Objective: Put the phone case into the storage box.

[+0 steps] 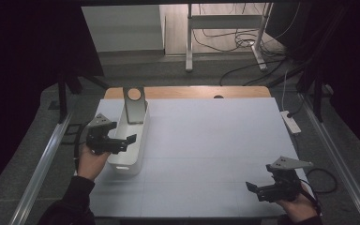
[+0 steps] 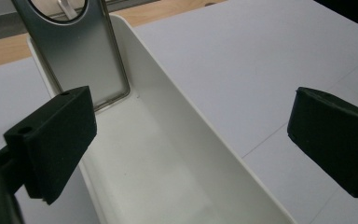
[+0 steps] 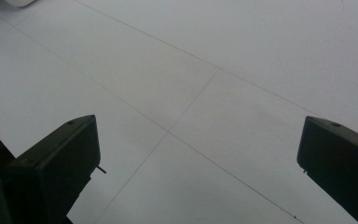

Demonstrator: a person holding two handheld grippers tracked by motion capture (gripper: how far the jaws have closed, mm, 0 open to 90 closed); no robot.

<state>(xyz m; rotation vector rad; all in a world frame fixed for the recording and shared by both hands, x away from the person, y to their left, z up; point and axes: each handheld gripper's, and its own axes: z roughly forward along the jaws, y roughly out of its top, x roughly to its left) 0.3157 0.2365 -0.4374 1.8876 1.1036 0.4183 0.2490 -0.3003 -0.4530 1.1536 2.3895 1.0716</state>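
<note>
The left tool [image 1: 122,139] hangs wide open over the white bin [image 1: 133,159]; the right tool [image 1: 258,187] is open above the counter [image 1: 206,140].

White bin [image 2: 168,154]: smooth plastic, slight sheen on inner walls, matt floor. Metal stand [image 2: 81,56] leaning inside it: brushed silver-grey metal plate, satin finish, brighter polished edge trim, round cut-out at the top. Desk [image 1: 215,140]: covered in matt white sheet, smooth, thin seam lines between panels; bare wood strip [image 1: 192,92] along far edge, light brown, low gloss. Left gripper [image 2: 196,140] fingers [image 2: 56,140]: matt black, slightly grainy pads. Right gripper [image 3: 200,172] fingers [image 3: 56,163]: same matt black; grey plate on top looks flat, dull metal.
</note>
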